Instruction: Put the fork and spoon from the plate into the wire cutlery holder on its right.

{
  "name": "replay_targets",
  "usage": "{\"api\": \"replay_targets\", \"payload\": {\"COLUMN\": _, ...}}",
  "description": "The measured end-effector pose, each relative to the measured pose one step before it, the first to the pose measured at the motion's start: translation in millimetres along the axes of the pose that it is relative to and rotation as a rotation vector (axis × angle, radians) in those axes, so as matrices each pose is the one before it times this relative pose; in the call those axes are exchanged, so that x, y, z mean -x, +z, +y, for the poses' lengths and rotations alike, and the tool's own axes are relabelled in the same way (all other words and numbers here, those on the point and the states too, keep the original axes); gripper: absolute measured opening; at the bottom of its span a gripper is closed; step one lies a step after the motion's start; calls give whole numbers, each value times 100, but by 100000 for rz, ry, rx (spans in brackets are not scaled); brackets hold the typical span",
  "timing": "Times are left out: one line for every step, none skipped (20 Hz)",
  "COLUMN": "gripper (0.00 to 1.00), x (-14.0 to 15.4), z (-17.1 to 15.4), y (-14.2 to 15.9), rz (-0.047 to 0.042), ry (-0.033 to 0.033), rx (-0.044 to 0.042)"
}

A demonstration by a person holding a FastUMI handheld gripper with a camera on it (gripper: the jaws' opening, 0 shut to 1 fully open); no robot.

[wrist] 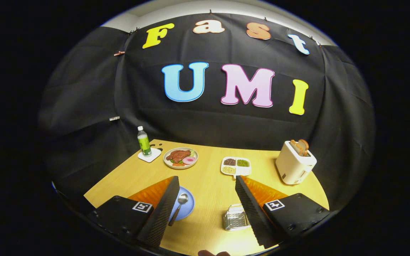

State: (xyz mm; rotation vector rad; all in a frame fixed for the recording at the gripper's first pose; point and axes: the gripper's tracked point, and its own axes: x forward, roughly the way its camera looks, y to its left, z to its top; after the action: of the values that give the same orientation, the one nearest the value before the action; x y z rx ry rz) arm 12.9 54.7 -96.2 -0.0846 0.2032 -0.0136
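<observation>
The gripper (206, 181) hangs above the near part of the table with its fingers spread wide and nothing between them but bare wood. The left finger covers most of the blue plate (187, 208), so only the plate's right part peeks out beside it. A spoon (179, 206) lies on that exposed part, bowl pointing away, its handle tip running down against the finger's edge. I cannot make out a fork; whatever else sits on the plate is hidden under the finger. The wire cutlery holder (235, 217) stands to the right of the plate, just inside the right finger, which cuts off its right side; what it holds is too small to tell.

The table (210, 192) is light wood, backed by black cloth on all sides. Along its far part stand a green-labelled bottle (143, 142) on a white coaster (149, 155), a round plate of food (180, 158), a white divided tray (236, 166) with three fillings, and a white toaster (295, 162) with bread slices poking up.

Between plate and holder runs an open strip of wood. The far dishes sit well apart from both. A bit of a hand (214, 253) shows at the near table edge.
</observation>
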Motion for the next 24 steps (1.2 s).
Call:
{"api": "replay_targets", "payload": {"gripper": 98, "x": -624, "z": 758, "y": -577, "rz": 2258, "ry": 1137, "rx": 504}}
{"api": "replay_targets", "payload": {"gripper": 98, "x": -871, "z": 1113, "y": -864, "rz": 3360, "ry": 2004, "rx": 440}}
{"api": "replay_targets", "payload": {"gripper": 98, "x": -700, "z": 880, "y": -638, "rz": 2406, "ry": 2166, "rx": 648}}
{"api": "replay_targets", "payload": {"gripper": 98, "x": -944, "z": 1144, "y": -983, "rz": 3675, "ry": 2723, "rx": 1346}}
{"api": "replay_targets", "payload": {"gripper": 98, "x": -887, "z": 931, "y": -1371, "rz": 4369, "ry": 2500, "rx": 1577}}
{"api": "replay_targets", "payload": {"gripper": 98, "x": -967, "z": 889, "y": -1360, "rz": 4913, "ry": 2232, "rx": 1261}}
{"api": "replay_targets", "payload": {"gripper": 98, "x": -934, "z": 622, "y": -1251, "rz": 3878, "ry": 1369, "rx": 471}}
{"api": "replay_targets", "payload": {"gripper": 97, "x": -967, "z": 454, "y": -946, "rz": 3326, "ry": 1004, "rx": 199}}
{"api": "replay_targets", "payload": {"gripper": 96, "x": -1198, "z": 397, "y": -1074, "rz": 3455, "ry": 810, "rx": 483}}
{"api": "replay_targets", "payload": {"gripper": 96, "x": -1033, "z": 296, "y": -922, "rz": 3337, "ry": 422, "rx": 1074}}
{"api": "replay_targets", "payload": {"gripper": 97, "x": -1226, "z": 188, "y": -845, "rz": 3176, "ry": 245, "rx": 991}}
{"api": "replay_targets", "payload": {"gripper": 97, "x": -1145, "z": 99, "y": -772, "rz": 3201, "ry": 79, "rx": 130}}
{"api": "replay_targets", "payload": {"gripper": 97, "x": -1110, "z": 119, "y": -862, "rz": 3245, "ry": 252, "rx": -570}}
{"api": "replay_targets", "payload": {"gripper": 97, "x": -1017, "z": 103, "y": -613, "rz": 2590, "ry": -2, "rx": -1057}}
{"api": "replay_targets", "payload": {"gripper": 97, "x": -1097, "z": 100, "y": -450, "rz": 2163, "ry": 232, "rx": -128}}
{"api": "replay_targets", "payload": {"gripper": 96, "x": -910, "z": -39, "y": -441, "rz": 2100, "ry": -268, "rx": -289}}
{"api": "replay_targets", "payload": {"gripper": 96, "x": -878, "z": 96, "y": -485, "rz": 2388, "ry": 242, "rx": -1002}}
{"api": "replay_targets", "payload": {"gripper": 96, "x": -764, "z": 58, "y": -598, "rz": 2623, "ry": 38, "rx": -1325}}
{"api": "replay_targets", "payload": {"gripper": 96, "x": -724, "z": -77, "y": -699, "rz": 2985, "ry": -456, "rx": -1191}}
{"api": "replay_targets", "payload": {"gripper": 96, "x": -834, "z": -19, "y": -591, "rz": 2852, "ry": -21, "rx": -1381}}
{"api": "replay_targets", "payload": {"gripper": 94, "x": -632, "z": 134, "y": -404, "rz": 2065, "ry": 592, "rx": -1702}}
{"api": "replay_targets", "payload": {"gripper": 92, "x": -333, "z": 230, "y": -112, "rz": 899, "ry": 954, "rx": -1456}}
{"api": "replay_targets", "payload": {"gripper": 82, "x": -277, "z": -48, "y": -136, "rz": 1363, "ry": -511, "rx": -552}}
{"api": "replay_targets", "payload": {"gripper": 75, "x": -146, "z": -53, "y": -70, "rz": 547, "ry": -339, "rx": -282}}
